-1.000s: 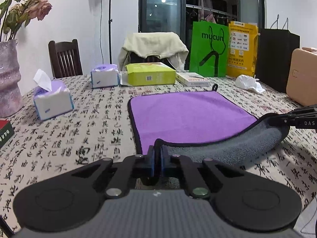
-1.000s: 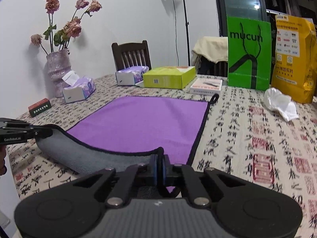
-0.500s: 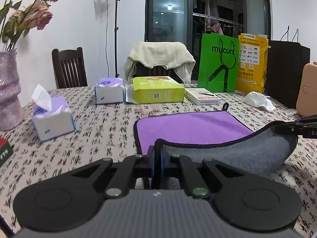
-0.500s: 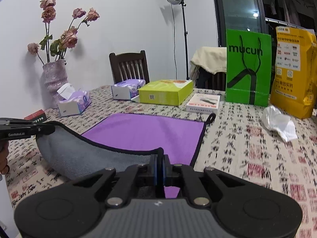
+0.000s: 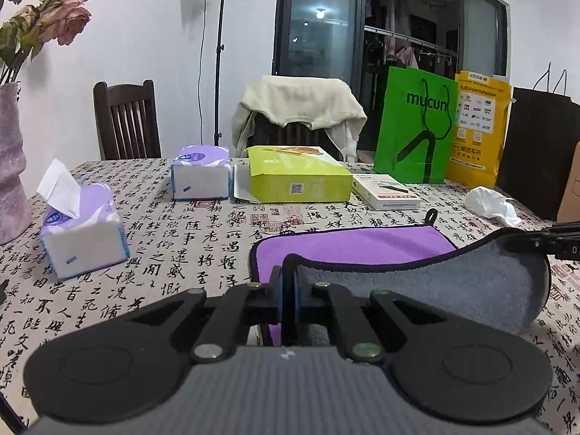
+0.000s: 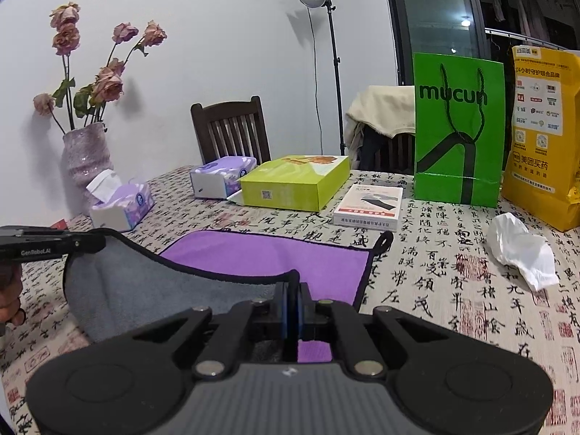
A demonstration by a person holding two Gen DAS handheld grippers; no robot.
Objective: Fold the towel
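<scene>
Purple towel [image 5: 348, 244]: flat on the patterned table [image 5: 174, 253], near edge lifted grey-side-up, strung left to right; hanging loop toward the green bag [image 5: 413, 127].
Left gripper [image 5: 288, 290]: fingers clamped on one near corner.
Right gripper [image 6: 293, 308]: fingers clamped on the other.

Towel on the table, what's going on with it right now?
A person is mid-fold. The left gripper and right gripper are each shut on a near corner of the towel, holding that edge lifted so the grey underside faces up and sags between them. The far purple part lies flat on the tablecloth, its hanging loop toward the white box. The fold is not yet laid down.
</scene>
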